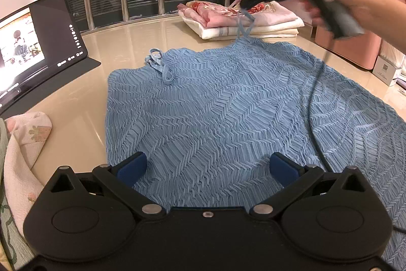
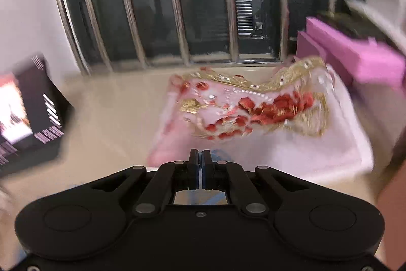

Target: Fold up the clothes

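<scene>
Motion blurs the right gripper (image 1: pixel 247 7), so whatever sits between its closed jaws is too smeared to tell.

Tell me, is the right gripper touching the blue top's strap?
Touching. In the left wrist view the right gripper pinches the strap, which rises taut from the blue top; the right wrist view shows its jaws shut with blue between them.
</scene>
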